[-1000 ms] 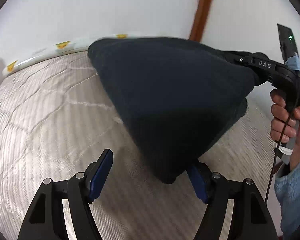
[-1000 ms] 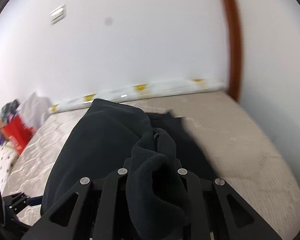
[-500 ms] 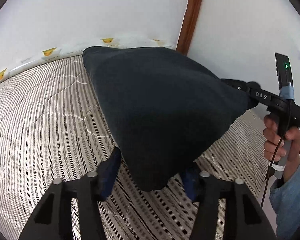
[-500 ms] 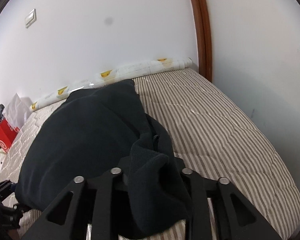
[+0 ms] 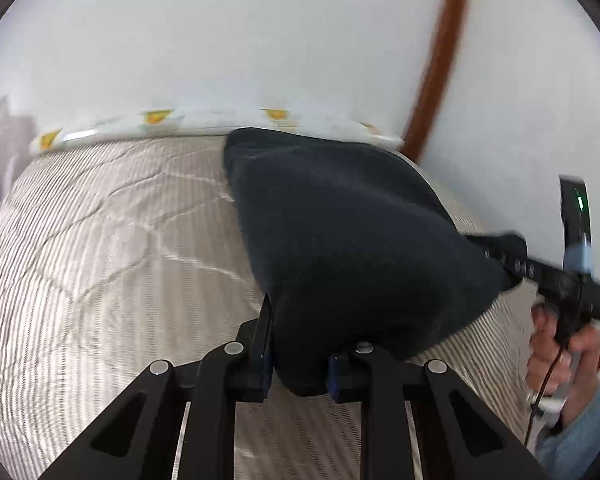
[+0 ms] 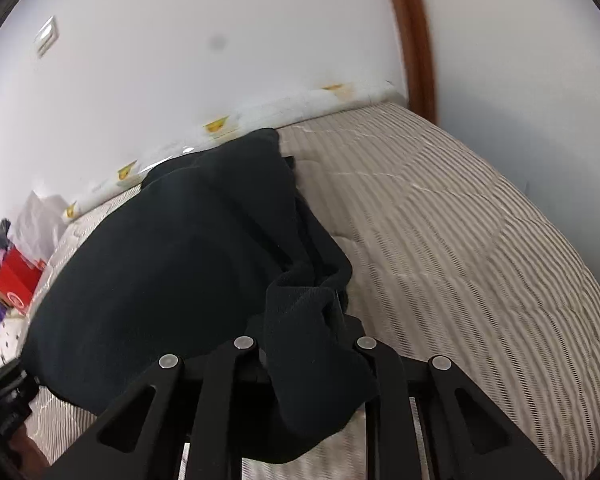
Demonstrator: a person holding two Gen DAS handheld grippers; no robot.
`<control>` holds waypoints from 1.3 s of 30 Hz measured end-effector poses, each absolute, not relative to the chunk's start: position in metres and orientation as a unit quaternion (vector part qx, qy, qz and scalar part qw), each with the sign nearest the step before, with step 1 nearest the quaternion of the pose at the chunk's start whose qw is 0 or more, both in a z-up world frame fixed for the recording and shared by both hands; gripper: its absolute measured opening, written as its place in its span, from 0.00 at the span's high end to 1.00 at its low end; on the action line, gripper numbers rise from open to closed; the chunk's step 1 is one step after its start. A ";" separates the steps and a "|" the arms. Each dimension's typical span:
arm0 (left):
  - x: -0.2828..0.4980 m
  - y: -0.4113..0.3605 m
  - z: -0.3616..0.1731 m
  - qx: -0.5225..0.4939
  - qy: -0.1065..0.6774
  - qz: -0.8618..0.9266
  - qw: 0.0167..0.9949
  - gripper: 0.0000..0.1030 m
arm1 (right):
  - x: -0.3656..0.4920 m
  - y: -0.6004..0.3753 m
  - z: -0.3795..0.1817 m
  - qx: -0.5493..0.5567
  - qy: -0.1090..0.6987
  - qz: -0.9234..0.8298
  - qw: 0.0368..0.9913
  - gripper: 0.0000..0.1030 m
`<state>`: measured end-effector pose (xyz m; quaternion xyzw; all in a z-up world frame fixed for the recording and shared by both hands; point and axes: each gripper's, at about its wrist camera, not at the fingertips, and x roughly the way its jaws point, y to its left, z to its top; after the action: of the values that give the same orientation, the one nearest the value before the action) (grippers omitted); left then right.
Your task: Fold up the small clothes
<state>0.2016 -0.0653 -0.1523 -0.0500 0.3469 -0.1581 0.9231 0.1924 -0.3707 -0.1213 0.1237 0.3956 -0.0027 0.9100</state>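
We hold a dark garment [image 5: 352, 248] above the striped mattress [image 5: 112, 240], one corner in each gripper. Our left gripper [image 5: 298, 364] is clenched on the near corner: the two blue pads [image 5: 265, 368] press the cloth from both sides, and a small fold of it hangs down between them. Our right gripper [image 6: 304, 356] is also closed on the garment, where a thick bunch of the knitted edge [image 6: 300, 312] comes out between its black fingers and falls over them.

In the left wrist view the right gripper [image 5: 512, 262] appears at the right side, with the hand [image 5: 556, 344] around its handle and a light blue sleeve [image 5: 580, 436] below. The cloth is stretched between the two tools, and its far end touches the mattress near the white roll with yellow marks [image 5: 220, 122] along the wall.

In the right wrist view the garment [image 6: 172, 264] spreads to the left. A brown wooden frame [image 6: 412, 40] stands in the corner of the white walls. At the far left we see a red box [image 6: 16, 284] and some white paper [image 6: 40, 220], beside the bed.
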 end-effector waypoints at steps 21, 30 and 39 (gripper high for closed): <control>0.149 0.019 -0.168 -0.016 0.373 -0.089 0.923 0.80 | 0.160 -0.278 -0.116 0.066 0.394 0.134 0.907 0.77; 0.118 0.035 -0.152 -0.042 0.365 -0.103 0.924 0.61 | 0.138 -0.277 -0.076 0.032 0.347 0.106 0.931 0.72; 0.119 0.039 -0.120 -0.043 0.325 -0.100 0.939 0.49 | 0.139 -0.282 -0.125 0.036 0.396 0.091 0.913 0.75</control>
<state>0.1189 0.0389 -0.1195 -0.0434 0.3248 -0.1001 0.9395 0.1385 -0.2824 -0.1254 0.0358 0.3955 0.0908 0.9133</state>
